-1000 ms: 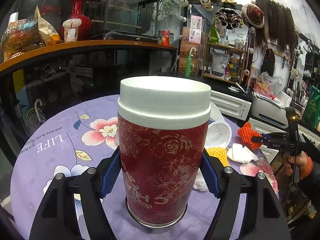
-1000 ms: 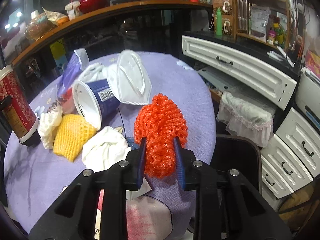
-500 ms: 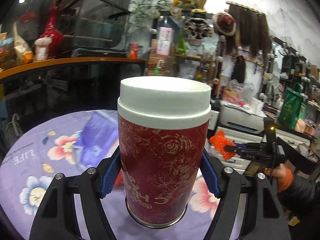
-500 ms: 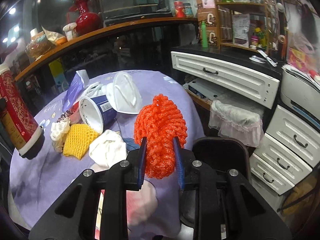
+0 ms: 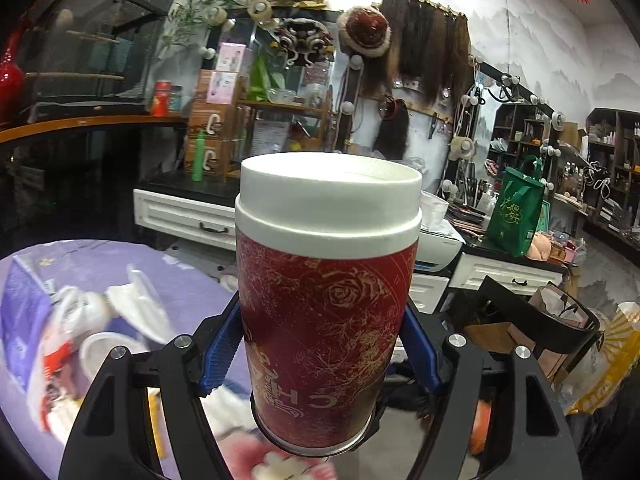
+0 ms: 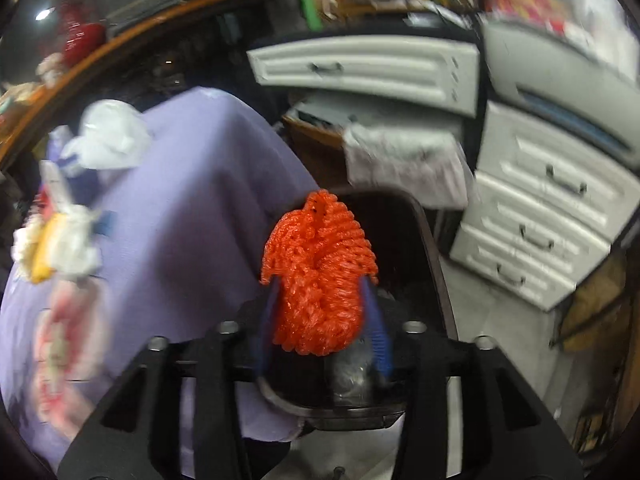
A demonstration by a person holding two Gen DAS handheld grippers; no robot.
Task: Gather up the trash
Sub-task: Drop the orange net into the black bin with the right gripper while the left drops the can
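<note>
My left gripper (image 5: 320, 344) is shut on a tall red cup (image 5: 324, 312) with a white lid, held upright above the edge of the purple table (image 5: 96, 264). My right gripper (image 6: 320, 312) is shut on an orange foam net (image 6: 320, 272) and holds it over the open black trash bin (image 6: 432, 248) beside the table. More trash lies on the table: a white face mask (image 5: 140, 304), a white tub (image 5: 100, 352), a purple packet (image 5: 24, 312), a yellow foam net (image 6: 44, 244) and crumpled tissue (image 6: 108, 140).
White drawer units (image 6: 540, 224) stand behind the bin. A black bin (image 5: 532, 320) and a brown paper bag (image 5: 556, 304) are at the right in the left wrist view. A dark counter (image 5: 80, 124) lies behind the table.
Both grippers have swung right, off the table toward the bin. The cup has left the tabletop. The orange net has moved from over the table to over the bin opening.
</note>
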